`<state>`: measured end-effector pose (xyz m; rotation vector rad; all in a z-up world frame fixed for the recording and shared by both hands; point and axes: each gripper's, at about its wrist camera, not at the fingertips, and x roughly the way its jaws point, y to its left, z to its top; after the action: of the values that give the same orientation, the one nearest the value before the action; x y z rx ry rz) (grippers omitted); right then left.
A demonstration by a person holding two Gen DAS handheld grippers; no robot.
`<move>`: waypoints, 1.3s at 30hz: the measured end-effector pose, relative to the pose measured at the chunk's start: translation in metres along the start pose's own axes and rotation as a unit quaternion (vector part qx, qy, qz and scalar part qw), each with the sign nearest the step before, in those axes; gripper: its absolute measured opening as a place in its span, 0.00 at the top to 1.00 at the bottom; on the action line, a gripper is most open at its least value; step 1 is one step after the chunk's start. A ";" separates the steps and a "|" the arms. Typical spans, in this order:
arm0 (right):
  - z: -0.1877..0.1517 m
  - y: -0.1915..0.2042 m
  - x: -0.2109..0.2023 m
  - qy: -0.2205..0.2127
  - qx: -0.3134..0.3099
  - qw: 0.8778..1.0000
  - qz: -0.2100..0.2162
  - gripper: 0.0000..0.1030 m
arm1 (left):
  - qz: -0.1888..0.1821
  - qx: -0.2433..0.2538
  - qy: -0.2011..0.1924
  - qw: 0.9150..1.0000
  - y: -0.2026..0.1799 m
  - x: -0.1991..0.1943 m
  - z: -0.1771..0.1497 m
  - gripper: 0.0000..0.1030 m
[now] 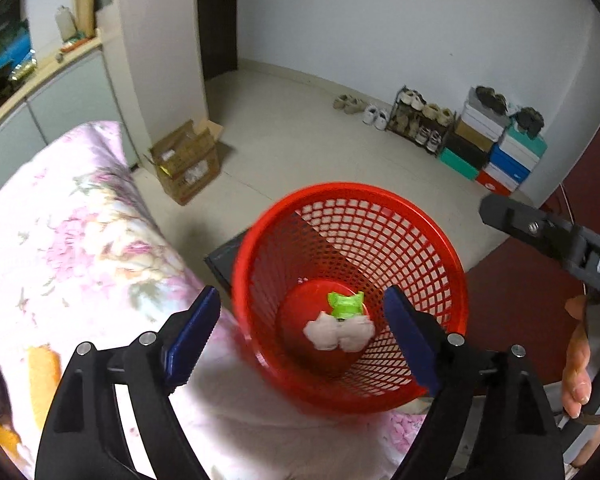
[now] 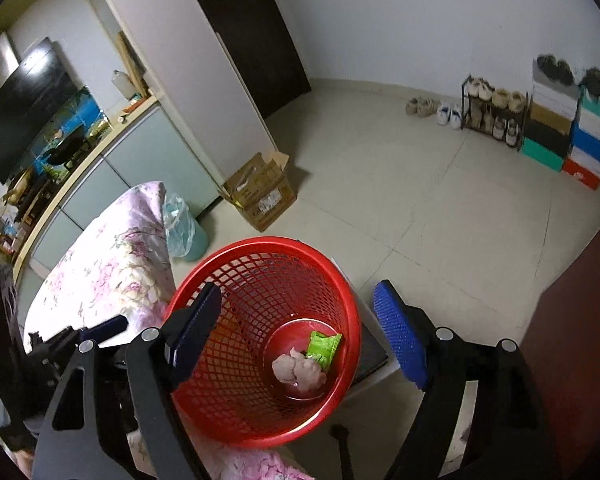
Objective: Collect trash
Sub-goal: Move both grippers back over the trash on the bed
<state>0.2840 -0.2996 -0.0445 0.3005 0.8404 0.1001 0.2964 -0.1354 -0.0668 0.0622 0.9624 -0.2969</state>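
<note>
**Two open grippers over a red basket with trash inside**

Both grippers stand wide apart with nothing between their blue pads. The left gripper (image 1: 302, 332) hangs above the red mesh basket (image 1: 416, 236), one finger over the floral bedspread (image 1: 80, 240), the other over the basket's near wall; whether that finger touches the mesh I cannot tell. The right gripper (image 2: 300, 328) also straddles the basket (image 2: 260, 252) from above, holding nothing.

At the bottom of the basket lie two pieces of trash: a crumpled pinkish-white tissue wad (image 1: 338, 332) and a green wrapper (image 1: 346, 306), touching each other. The right wrist view shows the same wad (image 2: 298, 370) and wrapper (image 2: 322, 350).

Only the left wrist view shows the person's hand (image 1: 576, 364) gripping the other tool's handle at the right edge. Only the right wrist view shows a pale green bin lined with a plastic bag (image 2: 184, 224) beside the bed, and a dark television (image 2: 24, 108) on the cabinet. Both show a cardboard box (image 1: 186, 164) on the floor and stacked shoe boxes (image 1: 496, 152) by the wall.
</note>
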 end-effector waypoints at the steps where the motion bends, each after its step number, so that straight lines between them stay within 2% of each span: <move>1: -0.002 0.004 -0.004 -0.005 -0.007 1.000 -0.001 0.26 | 0.003 -0.004 -0.007 1.000 0.003 -0.007 -0.002 0.21; 11: -0.032 0.050 -0.040 -0.050 -0.078 0.996 -0.002 0.26 | 0.043 -0.035 -0.057 0.997 0.030 -0.073 -0.032 0.20; 20: -0.061 0.102 -0.067 -0.088 -0.136 0.986 0.037 0.25 | 0.095 -0.084 -0.122 0.984 0.066 -0.143 -0.085 0.20; 23: -0.071 0.114 -0.077 -0.101 -0.142 0.983 0.057 0.21 | 0.117 -0.101 -0.137 0.978 0.077 -0.164 -0.104 0.20; 25: -0.078 0.120 -0.085 -0.123 -0.148 0.978 0.080 0.12 | 0.133 -0.105 -0.141 0.975 0.084 -0.176 -0.118 0.20; 27: -0.086 0.130 -0.091 -0.142 -0.164 0.974 0.074 0.09 | 0.145 -0.111 -0.142 0.973 0.088 -0.183 -0.129 0.20; 33: -0.094 0.154 -0.089 -0.100 -0.175 0.974 0.108 0.08 | 0.173 -0.164 -0.140 0.961 0.127 -0.213 -0.171 0.20; 39: -0.103 0.174 -0.088 -0.076 -0.181 0.972 0.132 0.08 | 0.221 -0.223 -0.150 0.937 0.182 -0.257 -0.206 0.20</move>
<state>0.1535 -0.1289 0.0067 0.0722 0.6116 0.4679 0.0448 0.1333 0.0110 -0.1778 0.6675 0.3254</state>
